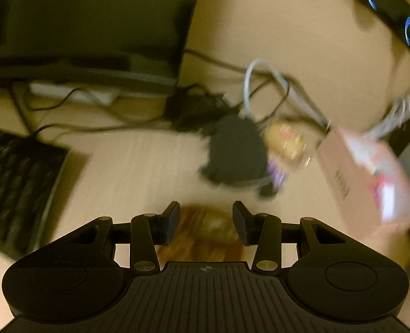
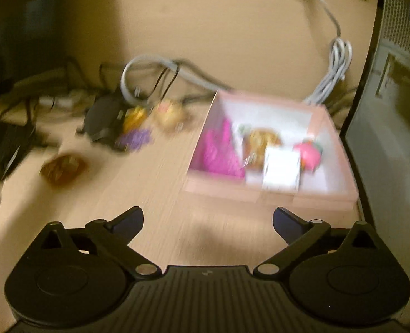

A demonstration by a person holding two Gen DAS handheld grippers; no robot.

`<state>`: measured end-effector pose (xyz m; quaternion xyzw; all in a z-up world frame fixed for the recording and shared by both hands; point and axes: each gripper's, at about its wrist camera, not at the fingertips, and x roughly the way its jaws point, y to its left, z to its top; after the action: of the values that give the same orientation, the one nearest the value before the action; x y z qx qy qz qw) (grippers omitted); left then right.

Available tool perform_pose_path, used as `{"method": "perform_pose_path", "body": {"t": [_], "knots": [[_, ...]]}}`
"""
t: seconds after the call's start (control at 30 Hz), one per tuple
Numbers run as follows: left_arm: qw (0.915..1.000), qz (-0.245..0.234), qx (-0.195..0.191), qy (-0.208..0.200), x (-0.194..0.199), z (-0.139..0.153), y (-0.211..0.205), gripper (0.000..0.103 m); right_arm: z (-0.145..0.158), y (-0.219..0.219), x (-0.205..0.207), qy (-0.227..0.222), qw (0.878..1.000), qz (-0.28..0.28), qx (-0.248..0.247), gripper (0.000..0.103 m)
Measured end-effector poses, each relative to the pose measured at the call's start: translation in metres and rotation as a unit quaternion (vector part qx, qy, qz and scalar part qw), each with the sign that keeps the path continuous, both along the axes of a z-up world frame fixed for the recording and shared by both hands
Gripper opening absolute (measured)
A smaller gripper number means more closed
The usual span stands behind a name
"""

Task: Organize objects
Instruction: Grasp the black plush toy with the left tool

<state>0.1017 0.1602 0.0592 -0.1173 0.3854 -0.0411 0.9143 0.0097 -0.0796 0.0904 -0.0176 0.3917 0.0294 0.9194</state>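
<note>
A brown snack packet (image 1: 205,230) lies on the wooden table, seen through the gap of my left gripper (image 1: 205,217). Its pads stand apart and do not press on the packet; the same packet (image 2: 62,168) lies free in the right wrist view. My right gripper (image 2: 207,216) hangs wide open and empty over bare table in front of the pink box (image 2: 268,194). The box (image 1: 371,183) holds a magenta packet (image 2: 218,152), a golden packet (image 2: 263,141), a white card (image 2: 281,169) and a pink item (image 2: 307,152). Yellow (image 2: 134,119), purple (image 2: 136,138) and round yellowish (image 2: 168,115) snacks lie loose.
A dark pouch-like thing (image 1: 236,152) sits by the loose snacks among tangled cables (image 1: 260,83). A keyboard (image 1: 13,188) lies at the left, a monitor (image 1: 93,27) behind it. A coiled grey cable (image 2: 335,69) and a computer case (image 2: 393,138) stand right of the box.
</note>
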Motion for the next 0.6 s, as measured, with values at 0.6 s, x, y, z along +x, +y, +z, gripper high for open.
{"method": "perform_pose_path", "body": {"t": [0.6], "knots": [[0.995, 0.019, 0.095, 0.022, 0.128, -0.013, -0.076, 0.073, -0.011, 0.005, -0.061, 0.043, 0.997, -0.049, -0.033, 0.103]]}}
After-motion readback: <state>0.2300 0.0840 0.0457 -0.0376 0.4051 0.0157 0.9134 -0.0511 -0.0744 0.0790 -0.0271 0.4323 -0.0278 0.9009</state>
